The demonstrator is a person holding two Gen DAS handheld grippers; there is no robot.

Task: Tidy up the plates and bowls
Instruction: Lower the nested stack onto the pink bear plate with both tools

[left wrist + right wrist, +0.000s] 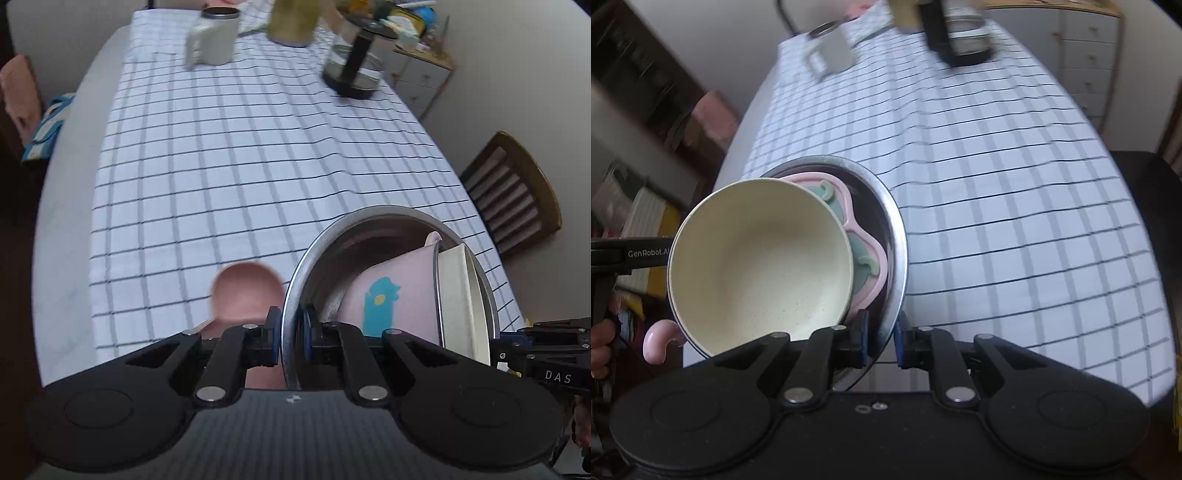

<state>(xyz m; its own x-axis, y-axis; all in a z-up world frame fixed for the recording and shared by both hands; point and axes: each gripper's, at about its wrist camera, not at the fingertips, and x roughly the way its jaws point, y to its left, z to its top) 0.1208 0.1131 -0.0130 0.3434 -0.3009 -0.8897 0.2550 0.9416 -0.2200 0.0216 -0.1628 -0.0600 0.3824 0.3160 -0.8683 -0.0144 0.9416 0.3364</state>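
A steel bowl hangs tilted above the chequered table, held at opposite sides of its rim. My left gripper is shut on the near rim. My right gripper is shut on the rim of the other side. Inside the steel bowl lean a cream bowl and a pink dish with green parts; the left wrist view shows the dish's pink underside with a blue figure. The right gripper's fingers show at the far right. A blurred pink cup lies below; its handle shows too.
At the table's far end stand a white mug, a glass press jug and a tan container. A wooden chair stands to the right, a drawer unit behind. A person's hand shows at left.
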